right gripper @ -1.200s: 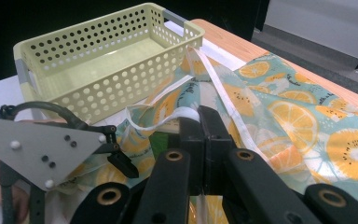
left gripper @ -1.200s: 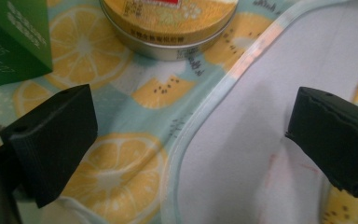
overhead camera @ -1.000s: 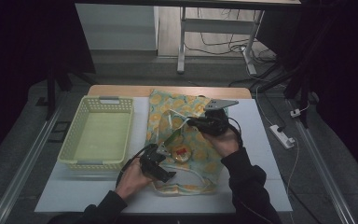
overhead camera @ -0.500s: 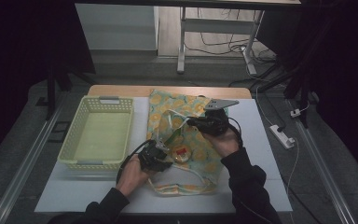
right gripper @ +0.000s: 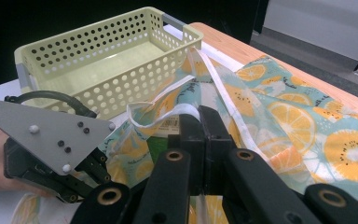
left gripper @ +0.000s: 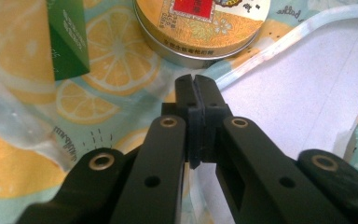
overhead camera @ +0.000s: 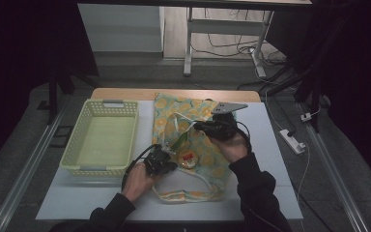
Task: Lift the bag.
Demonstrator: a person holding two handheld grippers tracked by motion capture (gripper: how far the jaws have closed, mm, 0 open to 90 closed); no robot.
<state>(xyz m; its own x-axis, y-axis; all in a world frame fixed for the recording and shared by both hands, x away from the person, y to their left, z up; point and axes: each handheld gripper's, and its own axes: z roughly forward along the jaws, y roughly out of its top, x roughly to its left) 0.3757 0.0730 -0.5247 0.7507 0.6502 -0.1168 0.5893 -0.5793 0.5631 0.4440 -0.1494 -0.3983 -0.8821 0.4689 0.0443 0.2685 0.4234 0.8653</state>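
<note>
Fabric of the lemon-print bag (overhead camera: 207, 166) has just been clamped by the left gripper (left gripper: 196, 88) at its near hem. Its white strap (right gripper: 168, 112) is pinched and held raised by the right gripper (right gripper: 200, 116). Tin (overhead camera: 189, 158) and green box (overhead camera: 178, 143) lie inside at the table's centre, so lifting into the left basket (overhead camera: 101, 140) appears left.

A white table (overhead camera: 270, 145) with a wooden far edge carried the things. A pale yellow basket (overhead camera: 101, 140) stood on its left part. Just beside it, a lemon-print cloth (overhead camera: 212, 169) lay spread across the middle, from the far edge towards the near one, its white straps trailing.
</note>
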